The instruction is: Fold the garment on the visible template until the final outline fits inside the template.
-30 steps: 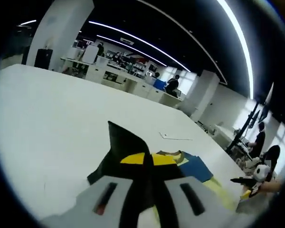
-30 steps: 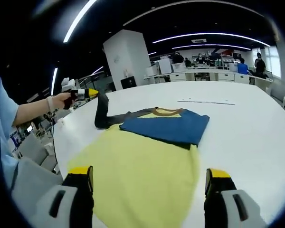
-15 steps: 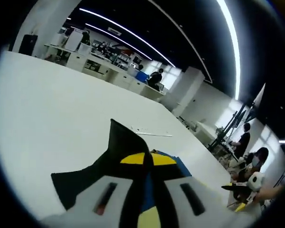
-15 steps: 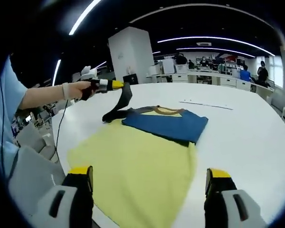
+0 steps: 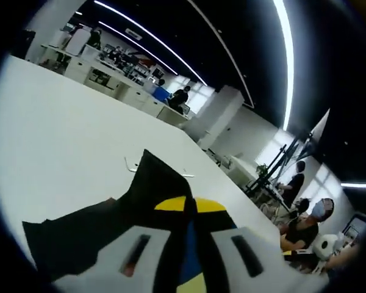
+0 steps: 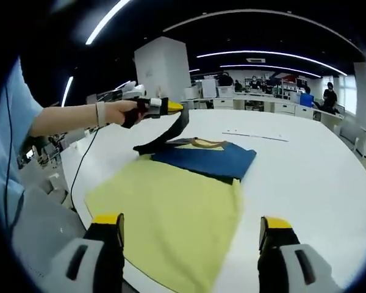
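A yellow garment (image 6: 171, 213) lies flat on the white table (image 6: 311, 171), with its blue upper part (image 6: 204, 160) folded over near the collar. My left gripper (image 6: 174, 107), held by a person's hand (image 6: 119, 112), is shut on the dark sleeve (image 6: 171, 131) and holds it up above the garment's far left side. In the left gripper view the yellow-tipped left gripper (image 5: 189, 204) pinches that dark sleeve (image 5: 104, 220), which drapes down to the left over the table (image 5: 61, 134). My right gripper (image 6: 191, 221) stands open over the garment's near edge, holding nothing.
A thin pale strip (image 6: 256, 135) lies on the table beyond the garment. The table's near left edge (image 6: 73, 189) curves close to the person's sleeve. Desks, a white pillar (image 6: 161, 67) and people stand far behind the table.
The left gripper has carried the dark sleeve higher and to the right, toward the blue part. The right gripper stays open over the near edge.
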Available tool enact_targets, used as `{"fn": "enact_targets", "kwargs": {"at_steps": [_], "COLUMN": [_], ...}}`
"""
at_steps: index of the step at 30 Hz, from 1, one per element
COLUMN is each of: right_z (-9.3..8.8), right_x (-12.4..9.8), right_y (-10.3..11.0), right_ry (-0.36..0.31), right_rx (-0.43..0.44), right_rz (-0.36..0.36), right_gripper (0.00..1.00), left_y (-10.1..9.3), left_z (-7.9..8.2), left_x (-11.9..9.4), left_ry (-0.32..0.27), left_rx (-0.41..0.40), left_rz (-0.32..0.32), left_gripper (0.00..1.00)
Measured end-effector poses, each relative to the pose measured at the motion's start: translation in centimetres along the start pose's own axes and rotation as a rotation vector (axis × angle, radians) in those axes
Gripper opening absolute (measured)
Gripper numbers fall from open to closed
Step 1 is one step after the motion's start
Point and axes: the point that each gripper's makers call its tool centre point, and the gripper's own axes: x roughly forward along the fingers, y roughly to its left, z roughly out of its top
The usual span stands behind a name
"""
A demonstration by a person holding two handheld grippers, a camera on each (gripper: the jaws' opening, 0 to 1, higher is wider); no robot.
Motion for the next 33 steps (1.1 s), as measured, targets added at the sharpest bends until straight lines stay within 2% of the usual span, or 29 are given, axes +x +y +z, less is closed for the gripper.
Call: {"fn": "enact_targets", "kwargs": {"at_steps": [7,13,22,25,30,33], "right_z": [-0.1,-0.2,-0.1,0.0,-0.1,-0.1], "right_x": [0.0,0.0,-0.3,-0.3,-0.2,-0.2], "right_y": [0.1,-0.2,-0.8,-0.9,-0.8,-0.9], "right_ry": [0.002,0.003,-0.007,-0.013,-0.009,-0.01], "right_rx": [0.009,0.015,0.035,0.036,0.048,0.05], "right_rz": [0.001,-0.005,-0.025,-0.031,-0.025,-0.023], "right_gripper": [0.91,0.91,0.9,0.9,0.9,0.9], "left_y": [-2.8,-4.0,-5.8,-6.5,-6.6,-6.5], "left_z": [-2.8,-5.5,-9.3,-11.2,-13.6,-14.5], "left_x": [3.9,5.8,7.0,7.2,7.6,7.7], "left_ry": [0.052,0.115,0.219,0.267,0.319,0.341], "left_rx": [-0.005,0.005,0.042,0.064,0.063,0.065], "left_rz": [-0.07,-0.105,-0.149,-0.173,-0.171,-0.165], "left_gripper": [0.0,0.0,0.0,0.0,0.0,0.0]}}
